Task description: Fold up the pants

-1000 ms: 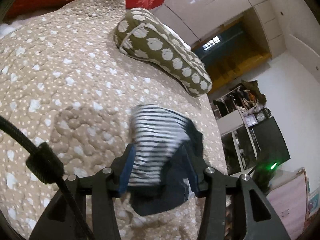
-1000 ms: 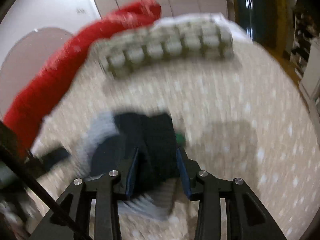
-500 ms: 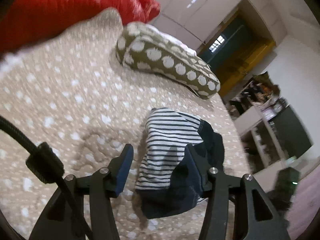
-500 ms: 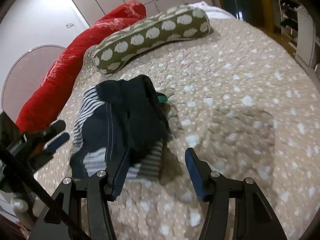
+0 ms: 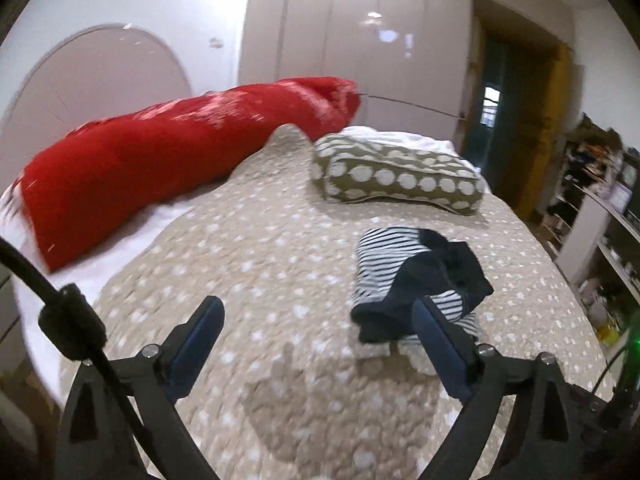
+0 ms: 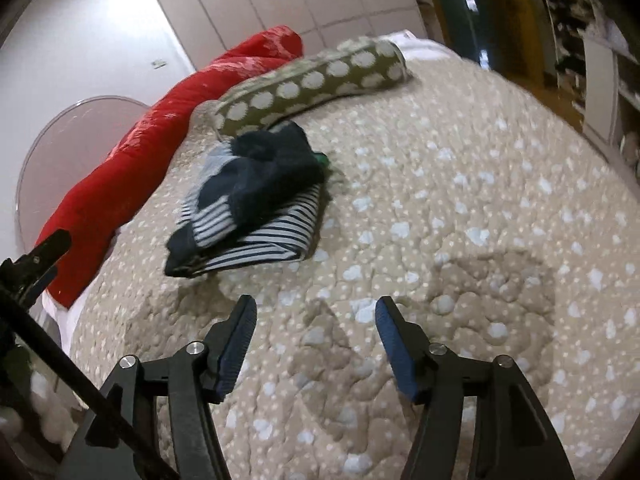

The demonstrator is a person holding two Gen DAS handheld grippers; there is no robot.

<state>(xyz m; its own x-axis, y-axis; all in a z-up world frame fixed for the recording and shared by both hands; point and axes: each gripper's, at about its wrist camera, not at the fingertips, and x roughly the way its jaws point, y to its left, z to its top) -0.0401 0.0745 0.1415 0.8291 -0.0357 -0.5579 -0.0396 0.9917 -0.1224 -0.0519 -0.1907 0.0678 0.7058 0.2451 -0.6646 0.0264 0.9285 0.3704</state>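
Note:
The pants [image 5: 416, 276] are navy with white stripes and lie folded in a small bundle on the beige dotted bedspread [image 5: 260, 264]. They also show in the right wrist view [image 6: 256, 196], with a small green bit at their far edge. My left gripper [image 5: 316, 320] is open and empty, held above the bed just left of the bundle. My right gripper [image 6: 316, 316] is open and empty, held above the bedspread in front of the bundle. Neither gripper touches the pants.
An olive pillow with white dots [image 5: 396, 176] lies beyond the pants. A long red cushion [image 5: 160, 160] runs along the bed's far left edge. Shelves [image 5: 600, 216] stand at the right, past the bed's edge. The other gripper [image 6: 36, 264] shows at the left.
Both grippers have opened and let go of the pants, then drawn back from them. The folded bundle now rests on the bed by itself.

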